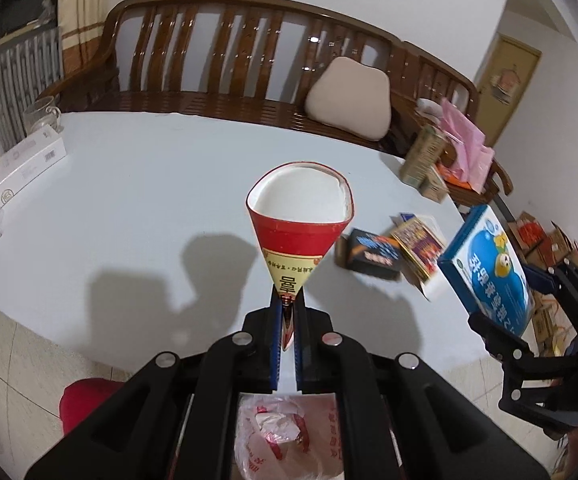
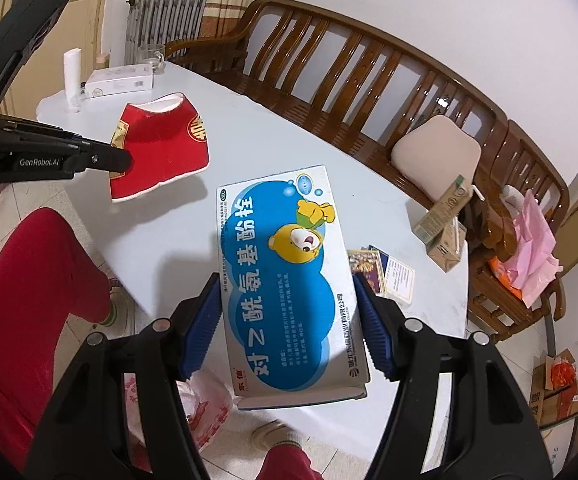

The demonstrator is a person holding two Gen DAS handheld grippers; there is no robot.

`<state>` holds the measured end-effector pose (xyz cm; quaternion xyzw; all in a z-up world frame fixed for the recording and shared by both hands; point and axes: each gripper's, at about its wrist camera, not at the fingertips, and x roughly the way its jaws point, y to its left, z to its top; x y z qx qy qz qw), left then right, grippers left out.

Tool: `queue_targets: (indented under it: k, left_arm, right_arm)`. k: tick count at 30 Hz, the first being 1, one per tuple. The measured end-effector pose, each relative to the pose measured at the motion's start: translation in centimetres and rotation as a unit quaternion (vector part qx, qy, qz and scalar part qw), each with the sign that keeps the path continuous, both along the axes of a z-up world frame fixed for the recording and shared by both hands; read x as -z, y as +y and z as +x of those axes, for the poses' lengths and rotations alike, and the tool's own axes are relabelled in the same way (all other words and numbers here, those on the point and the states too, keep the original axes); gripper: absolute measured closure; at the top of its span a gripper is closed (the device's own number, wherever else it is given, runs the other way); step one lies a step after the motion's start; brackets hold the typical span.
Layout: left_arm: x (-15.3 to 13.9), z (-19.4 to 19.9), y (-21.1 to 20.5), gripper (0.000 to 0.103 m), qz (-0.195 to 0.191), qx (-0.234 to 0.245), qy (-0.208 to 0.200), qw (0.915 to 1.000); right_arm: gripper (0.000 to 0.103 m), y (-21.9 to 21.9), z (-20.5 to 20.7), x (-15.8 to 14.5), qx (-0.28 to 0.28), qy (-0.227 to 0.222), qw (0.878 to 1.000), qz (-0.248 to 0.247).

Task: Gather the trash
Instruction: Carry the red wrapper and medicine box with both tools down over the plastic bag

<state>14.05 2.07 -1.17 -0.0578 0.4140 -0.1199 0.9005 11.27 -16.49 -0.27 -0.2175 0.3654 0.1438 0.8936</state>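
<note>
My left gripper [image 1: 288, 312] is shut on a squashed red paper cup [image 1: 297, 220] and holds it above the white table [image 1: 149, 184]; the cup also shows in the right wrist view [image 2: 161, 152]. My right gripper [image 2: 289, 312] is shut on a blue-and-white medicine box [image 2: 285, 280] with cartoon bears, held above the table's front edge; the box also shows in the left wrist view [image 1: 493, 272]. A plastic trash bag [image 1: 289, 436] with red print hangs below the grippers and also shows in the right wrist view [image 2: 205, 408].
On the table lie a dark small box [image 1: 373, 256], a colourful flattened box [image 1: 419, 244], green-beige cartons [image 2: 445, 220], a white box [image 1: 25, 168], a glass mug [image 1: 43, 114] and a white tube [image 2: 72, 76]. A wooden bench [image 1: 249, 60] with a cushion [image 1: 349, 96] stands behind.
</note>
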Motion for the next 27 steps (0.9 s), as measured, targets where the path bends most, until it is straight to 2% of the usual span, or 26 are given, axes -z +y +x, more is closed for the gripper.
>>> queue_targets:
  k: [7,14,27]
  left_arm:
    - [0.1,-4.3,-1.0,0.098,0.01,0.04,0.001,0.9991]
    - [1.4,-7.8,-1.4,0.098,0.016,0.067,0.015,0.9975]
    - [7.1,-12.2,-3.2,0.098,0.046,0.11,0.063,0.9909]
  right_arm:
    - [0.04,0.5,-4.8,-0.2,0.011,-0.003,1.0,0.002]
    - [0.04,1.5,-8.9,1.1,0.013,0.014,1.0,0.006]
    - [0.04,2.7,-12.6,4.9,0.024,0.055,0.998,0.018]
